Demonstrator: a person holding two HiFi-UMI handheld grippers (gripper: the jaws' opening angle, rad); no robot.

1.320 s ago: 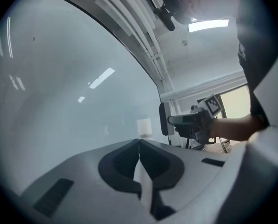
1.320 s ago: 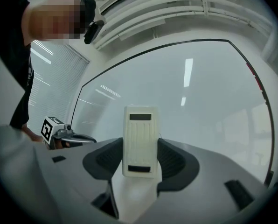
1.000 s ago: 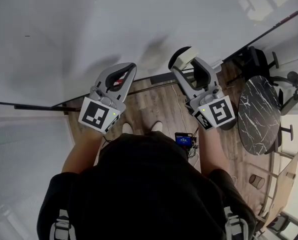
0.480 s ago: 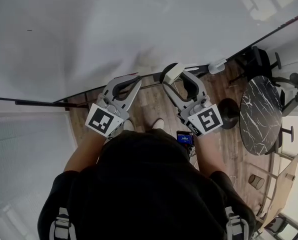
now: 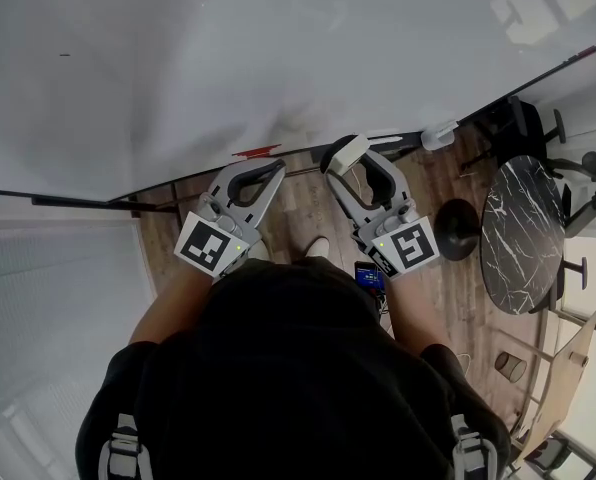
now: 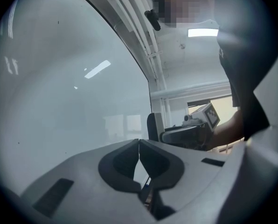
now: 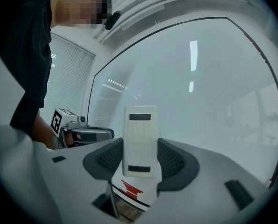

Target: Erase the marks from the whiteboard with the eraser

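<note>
The whiteboard (image 5: 278, 48) fills the upper head view. A red mark (image 5: 257, 151) sits near its lower edge, and a tiny dark speck (image 5: 64, 54) lies far left. My right gripper (image 5: 356, 158) is shut on a white eraser (image 5: 346, 153), held just right of the red mark. In the right gripper view the eraser (image 7: 140, 141) stands upright between the jaws, with the red mark (image 7: 131, 189) just below it. My left gripper (image 5: 275, 168) is shut on nothing, below the red mark; its jaws meet in the left gripper view (image 6: 139, 143).
A small white object (image 5: 438, 133) lies on the board's bottom ledge at the right. A round marble table (image 5: 520, 230) and dark chairs (image 5: 523, 118) stand on the wooden floor at the right. A small lit device (image 5: 368, 278) lies by the person's feet.
Both grippers have drawn down along the board toward its lower edge, the right one also shifting left with the eraser. The red mark has come into sight above the left gripper.
</note>
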